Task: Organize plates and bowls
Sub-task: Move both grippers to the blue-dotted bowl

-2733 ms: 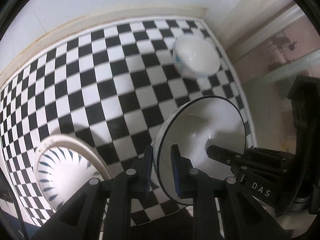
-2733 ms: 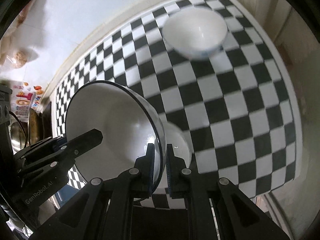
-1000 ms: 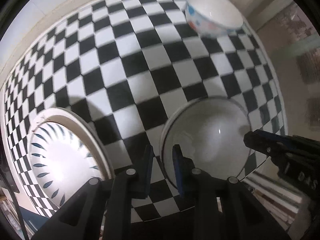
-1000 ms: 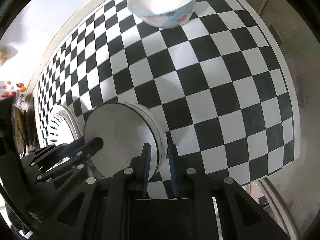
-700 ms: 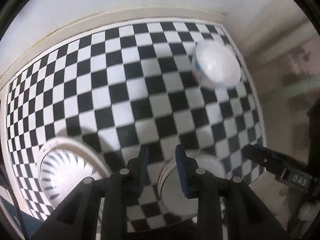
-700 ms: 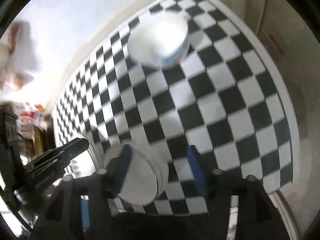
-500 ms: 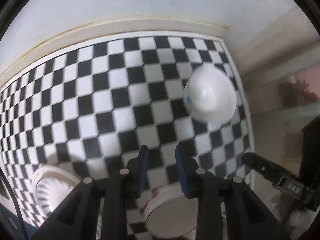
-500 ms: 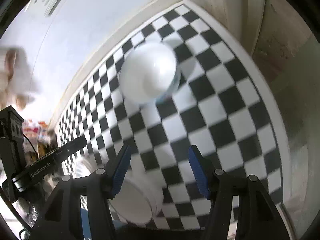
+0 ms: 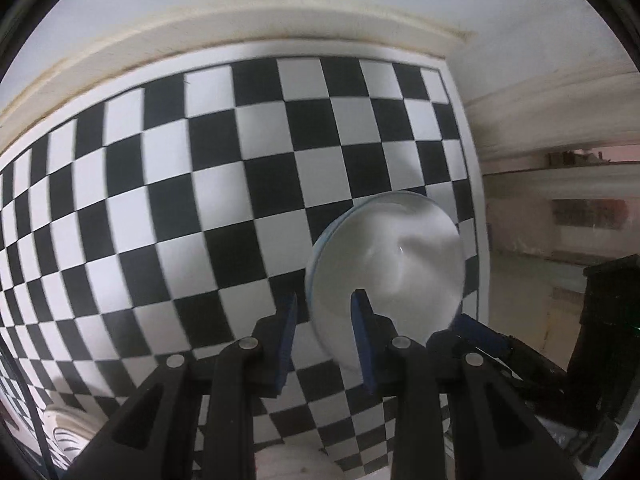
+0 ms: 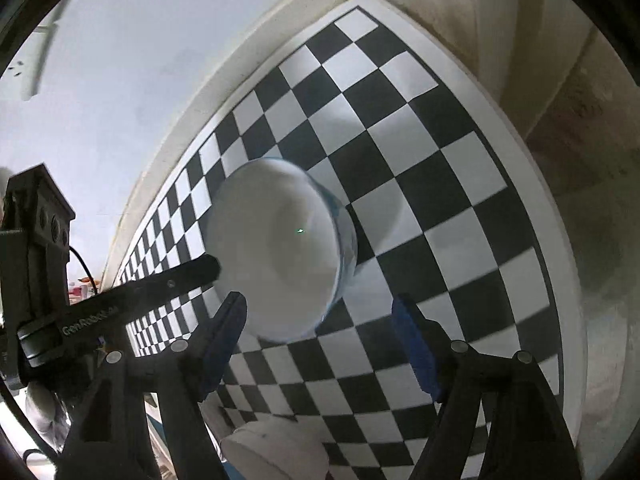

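We see a round white bowl [image 9: 386,268] on the checkered tabletop [image 9: 168,184], near its right edge, smooth and glossy, faintly blue at the rim, though blur softens it. Our left gripper [image 9: 323,330] hovers just short of it, blue pads parted, holding nothing. Our right gripper [image 10: 320,346] hangs wide open over the same bowl [image 10: 276,250]. A stacked white bowl [image 10: 276,452] sits below.

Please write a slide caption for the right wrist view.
Open right gripper faces white bowl on checkered table.
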